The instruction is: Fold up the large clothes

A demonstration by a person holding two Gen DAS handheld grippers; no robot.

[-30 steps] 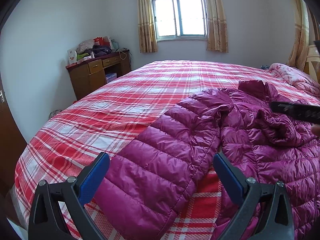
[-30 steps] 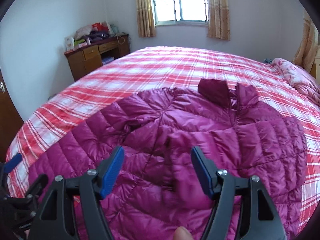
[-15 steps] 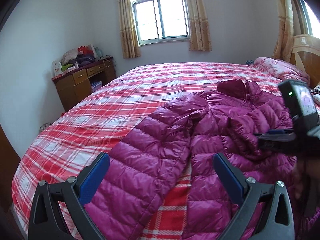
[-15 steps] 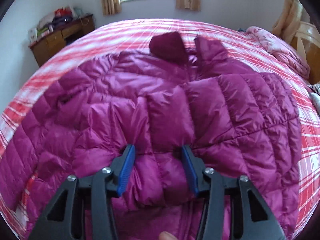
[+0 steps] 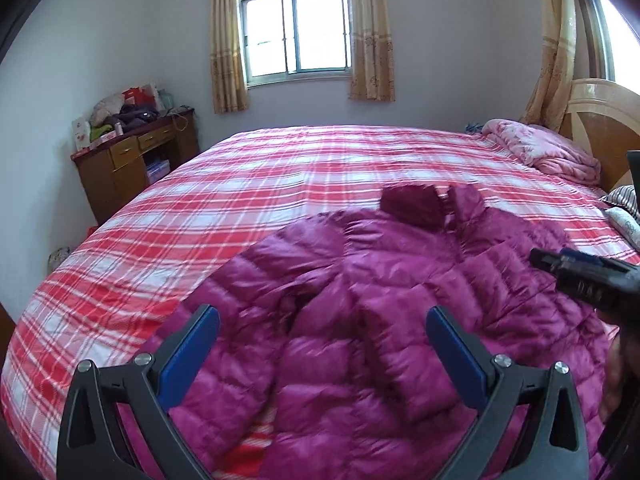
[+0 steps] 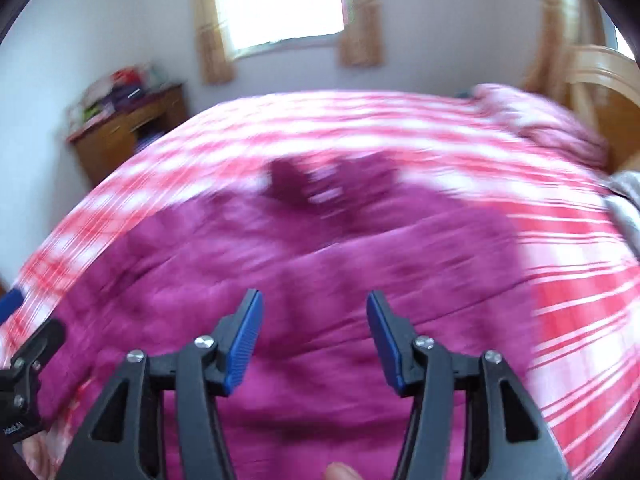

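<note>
A second ago the sleeve lay stretched out flat; now it is folded over the purple down jacket [image 5: 400, 300]. The left gripper [image 5: 322, 344] hovers spread wide above it, pinching nothing. The right gripper [image 6: 314, 336], empty, is opening above the jacket's body.

The right claw [image 6: 315, 336], clamped half a second ago on a fold of the magenta jacket [image 5: 400, 320], now hangs above it with nothing between its opening jaws. The sleeve once stretched toward the jacket's hem side now lies folded across the jacket's front.
</note>
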